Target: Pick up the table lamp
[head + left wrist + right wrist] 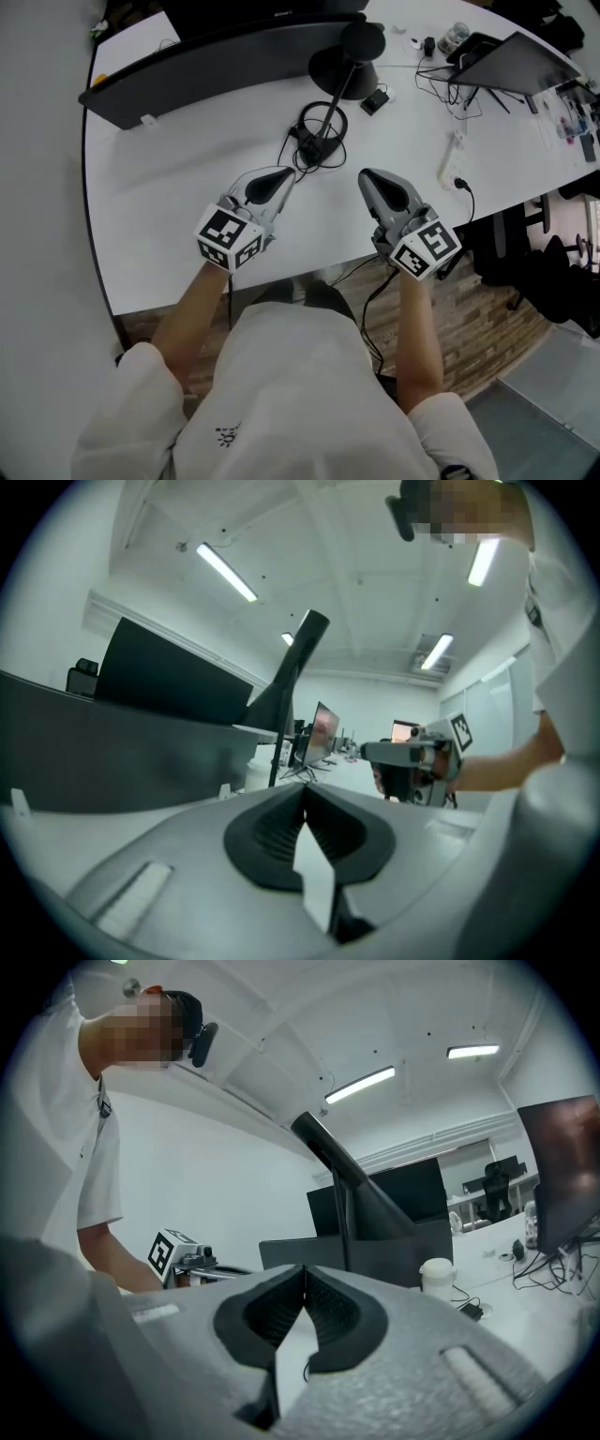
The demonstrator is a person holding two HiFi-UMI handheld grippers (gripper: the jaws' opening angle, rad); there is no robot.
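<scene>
The black table lamp (343, 67) stands at the far middle of the white table (169, 216). Its thin pole slants down to a foot ringed by coiled black cable (322, 131). My left gripper (287, 174) and right gripper (366, 175) hover side by side over the table, on the near side of that cable, both shut and empty. In the left gripper view the lamp (292, 679) rises beyond the closed left gripper (305, 799), and the right gripper (412, 761) shows to its right. In the right gripper view the lamp (349, 1194) stands just behind the closed right gripper (303, 1283).
A long curved dark monitor (216, 61) stands to the lamp's left. A laptop (520, 58) with cables and small items sits at the far right. A white power strip (453, 159) and a small black box (375, 100) lie right of the lamp. A dark chair (525, 258) stands off the table's right edge.
</scene>
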